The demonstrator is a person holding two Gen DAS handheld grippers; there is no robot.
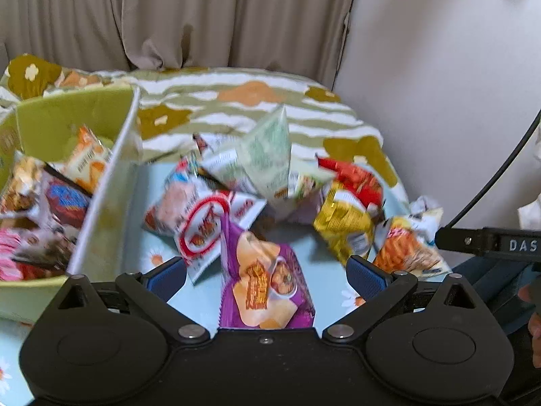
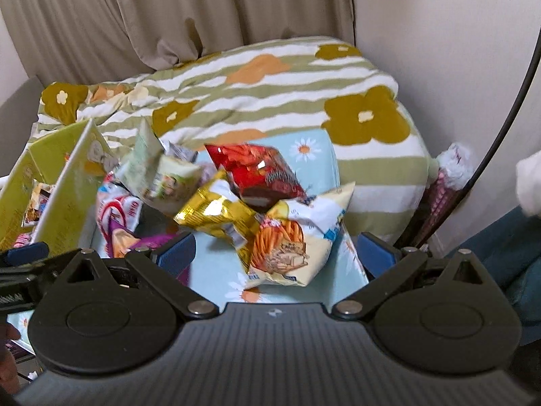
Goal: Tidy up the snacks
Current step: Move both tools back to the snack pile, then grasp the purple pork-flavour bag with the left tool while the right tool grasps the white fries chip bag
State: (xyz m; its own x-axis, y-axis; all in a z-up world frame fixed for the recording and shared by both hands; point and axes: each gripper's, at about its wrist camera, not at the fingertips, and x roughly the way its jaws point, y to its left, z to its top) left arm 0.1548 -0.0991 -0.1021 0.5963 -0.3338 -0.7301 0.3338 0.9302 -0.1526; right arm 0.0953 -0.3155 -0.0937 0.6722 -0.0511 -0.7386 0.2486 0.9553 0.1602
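Several snack bags lie heaped on a light blue daisy sheet (image 1: 324,270). My left gripper (image 1: 267,275) is open over a purple chip bag (image 1: 267,280), which lies between its blue pads. Behind it sit a red-and-white bag (image 1: 203,230), a pale green bag (image 1: 267,155), a yellow bag (image 1: 341,223) and a red bag (image 1: 358,177). My right gripper (image 2: 275,253) is open around an orange-sticks bag (image 2: 290,247), below the yellow bag (image 2: 216,213) and red bag (image 2: 260,172). A green box (image 1: 111,182) at the left holds several snacks.
A striped flower-print duvet (image 2: 270,101) is bunched behind the pile, with beige curtains (image 1: 169,17) and a white wall (image 1: 439,84) beyond. A black cable (image 2: 500,128) runs down the right. The green box (image 2: 64,196) stands at the left in the right wrist view.
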